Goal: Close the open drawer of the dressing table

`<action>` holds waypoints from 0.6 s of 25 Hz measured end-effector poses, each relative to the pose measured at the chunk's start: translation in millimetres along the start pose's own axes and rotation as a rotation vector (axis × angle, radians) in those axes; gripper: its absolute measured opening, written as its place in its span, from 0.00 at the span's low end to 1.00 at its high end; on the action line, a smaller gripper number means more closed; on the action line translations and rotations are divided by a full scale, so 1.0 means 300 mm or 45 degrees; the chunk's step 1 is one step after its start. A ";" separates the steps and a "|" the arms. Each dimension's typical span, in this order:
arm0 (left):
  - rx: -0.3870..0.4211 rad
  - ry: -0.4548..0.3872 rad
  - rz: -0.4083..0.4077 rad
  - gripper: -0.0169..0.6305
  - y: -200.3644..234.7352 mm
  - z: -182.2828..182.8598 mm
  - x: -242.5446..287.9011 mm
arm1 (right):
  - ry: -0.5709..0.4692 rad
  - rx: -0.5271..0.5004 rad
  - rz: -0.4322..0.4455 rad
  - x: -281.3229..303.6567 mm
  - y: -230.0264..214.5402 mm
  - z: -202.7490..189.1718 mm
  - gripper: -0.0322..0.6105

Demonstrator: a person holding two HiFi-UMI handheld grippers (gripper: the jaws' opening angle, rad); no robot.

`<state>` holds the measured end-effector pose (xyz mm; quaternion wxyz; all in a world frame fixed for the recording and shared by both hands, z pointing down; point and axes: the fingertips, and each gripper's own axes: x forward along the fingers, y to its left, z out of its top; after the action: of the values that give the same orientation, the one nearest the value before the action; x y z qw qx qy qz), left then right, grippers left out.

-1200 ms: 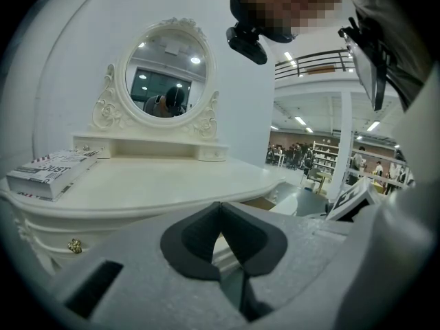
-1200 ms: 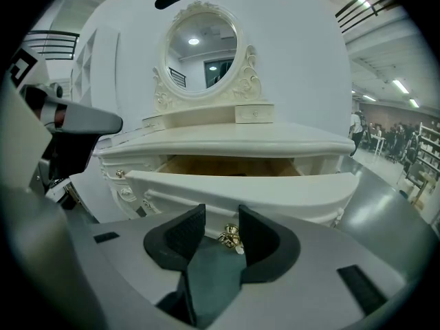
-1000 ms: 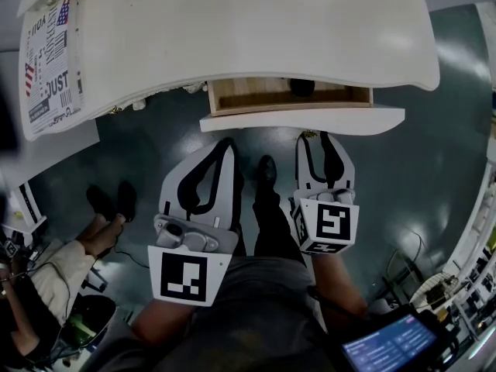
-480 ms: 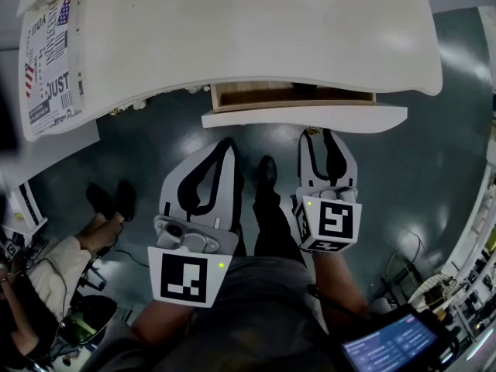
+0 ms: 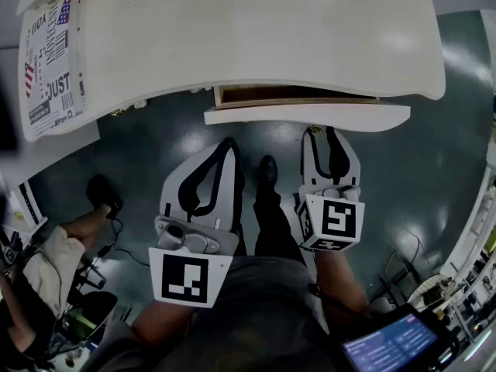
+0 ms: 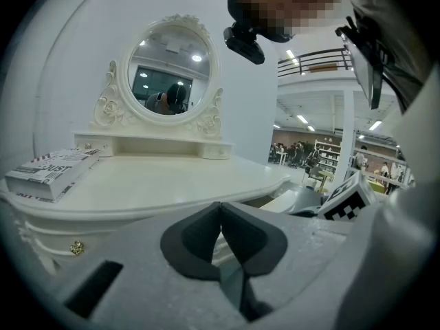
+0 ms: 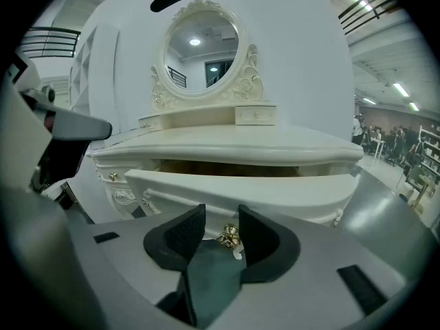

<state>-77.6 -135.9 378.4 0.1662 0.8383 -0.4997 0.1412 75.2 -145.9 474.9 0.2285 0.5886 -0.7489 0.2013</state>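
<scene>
The white dressing table (image 5: 256, 29) fills the top of the head view. Its drawer front (image 5: 306, 115) stands out a short way from the table edge, and a thin strip of wooden inside (image 5: 287, 94) shows. My right gripper (image 5: 322, 132) is open with its tips against the drawer front. In the right gripper view, the gold knob (image 7: 229, 237) sits between the right gripper's (image 7: 221, 213) two fingers, under the drawer front (image 7: 261, 191). My left gripper (image 5: 227, 142) hangs back from the table, shut and empty, its tips meeting in the left gripper view (image 6: 220, 206).
A printed book (image 5: 53, 56) lies on the table's left end. An oval mirror (image 6: 168, 71) with small drawers stands at the table's back. A seated person (image 5: 46, 262) is at the left. My shoe (image 5: 266, 169) is between the grippers. A lit screen (image 5: 387, 343) is at lower right.
The drawer has slid into the table, with less of its inside showing. My right gripper has moved forward with the drawer front. The left gripper stayed still. The seated person's feet shifted.
</scene>
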 end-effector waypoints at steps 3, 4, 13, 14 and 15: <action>0.001 0.000 0.004 0.05 0.006 0.002 0.002 | 0.000 -0.005 -0.001 0.006 -0.003 0.007 0.26; 0.000 -0.001 0.005 0.05 0.009 0.003 0.004 | -0.001 -0.006 -0.001 0.009 -0.003 0.009 0.26; -0.002 0.002 0.014 0.05 0.041 -0.001 0.009 | -0.006 -0.009 -0.007 0.037 0.000 0.025 0.26; -0.003 0.001 0.017 0.05 0.045 -0.001 0.011 | -0.005 -0.010 -0.006 0.041 0.000 0.026 0.26; -0.004 0.000 0.020 0.05 0.047 0.000 0.013 | -0.003 -0.010 -0.004 0.045 -0.001 0.027 0.26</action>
<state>-88.4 -145.3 382.0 0.1667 0.8341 -0.5063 0.1418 71.9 -161.2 476.3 0.2302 0.5892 -0.7490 0.1972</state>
